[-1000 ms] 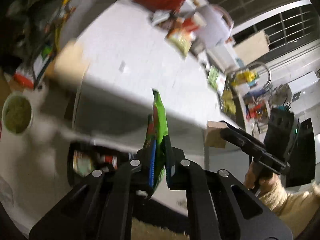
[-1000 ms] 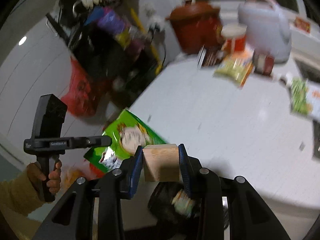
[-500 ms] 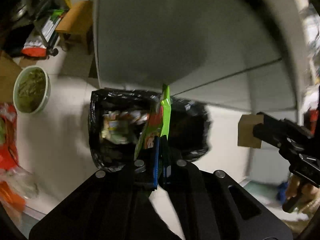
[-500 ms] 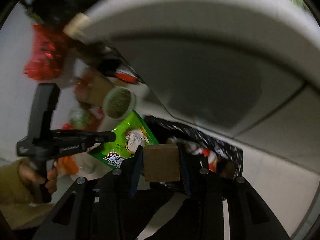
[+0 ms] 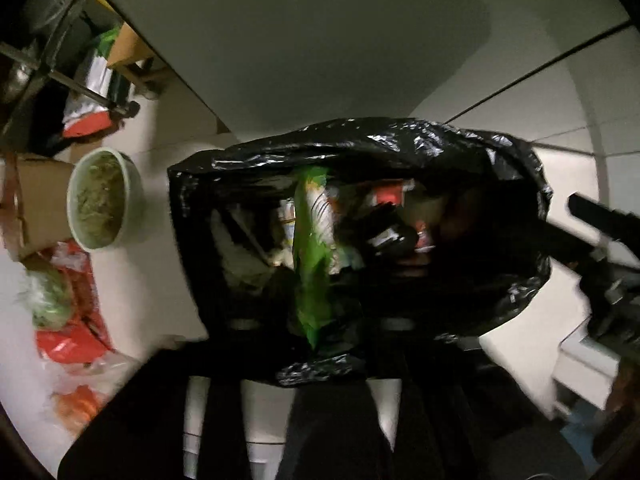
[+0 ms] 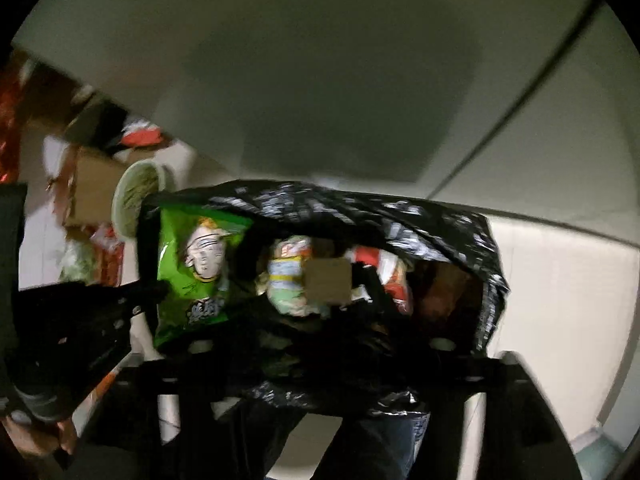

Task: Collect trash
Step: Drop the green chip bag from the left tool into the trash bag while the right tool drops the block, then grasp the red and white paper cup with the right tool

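Judging progress: the black trash bag [image 5: 360, 152] stands open on the floor and already holds several wrappers, so part of the collection is done, while my two items are over its mouth and not yet let go. What remains elsewhere cannot be assessed from these views. My left gripper [image 5: 316, 320] points down into the bag; its fingers are lost in shadow, but the green snack packet [image 5: 312, 264] stands edge-on between them, so I judge them pinching its lower end. My right gripper [image 6: 328, 292] is also dark against the bag; the brown block [image 6: 328, 280] sits between its fingers, apparently clamped, though I cannot confirm contact. A bowl of greenish scraps [image 5: 102, 200] sits beside the bag
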Demonstrator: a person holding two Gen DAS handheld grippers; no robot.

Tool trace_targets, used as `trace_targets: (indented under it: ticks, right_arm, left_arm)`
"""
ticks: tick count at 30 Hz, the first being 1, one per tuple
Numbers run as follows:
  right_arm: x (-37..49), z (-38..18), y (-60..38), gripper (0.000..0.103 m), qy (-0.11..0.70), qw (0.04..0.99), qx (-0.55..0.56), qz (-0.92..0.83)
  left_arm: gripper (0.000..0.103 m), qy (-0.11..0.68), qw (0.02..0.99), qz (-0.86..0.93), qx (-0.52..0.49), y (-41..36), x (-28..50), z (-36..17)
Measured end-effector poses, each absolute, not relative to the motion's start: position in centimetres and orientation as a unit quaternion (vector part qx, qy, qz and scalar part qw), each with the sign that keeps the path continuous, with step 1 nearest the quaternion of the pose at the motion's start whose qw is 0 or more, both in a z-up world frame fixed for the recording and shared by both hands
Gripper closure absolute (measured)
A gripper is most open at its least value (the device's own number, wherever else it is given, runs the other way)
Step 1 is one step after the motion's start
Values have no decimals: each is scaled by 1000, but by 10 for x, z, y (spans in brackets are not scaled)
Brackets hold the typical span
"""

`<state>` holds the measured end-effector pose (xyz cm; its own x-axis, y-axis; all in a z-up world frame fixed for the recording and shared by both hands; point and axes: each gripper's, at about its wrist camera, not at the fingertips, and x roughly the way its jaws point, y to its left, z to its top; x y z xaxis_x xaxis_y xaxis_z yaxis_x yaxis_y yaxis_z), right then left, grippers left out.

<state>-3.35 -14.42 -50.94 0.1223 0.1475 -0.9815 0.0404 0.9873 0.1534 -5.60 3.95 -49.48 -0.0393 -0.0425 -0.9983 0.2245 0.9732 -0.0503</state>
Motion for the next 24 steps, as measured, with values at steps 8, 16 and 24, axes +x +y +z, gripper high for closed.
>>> trace_targets:
  ticks: [8,16,24]
  right_arm:
    - [-34,-473,-159,23,646,757,93,28]
    - [-43,-379,-169,23,608,783,108,68]
    - [-35,-207,-183,19,470,864,112,144]
  left_arm:
    - [28,704,699,-80,93,39,-54,-468]
    - [28,664,734,-112,88,50,-69,-362]
    - [17,561,824,-75,34,97,-73,-223]
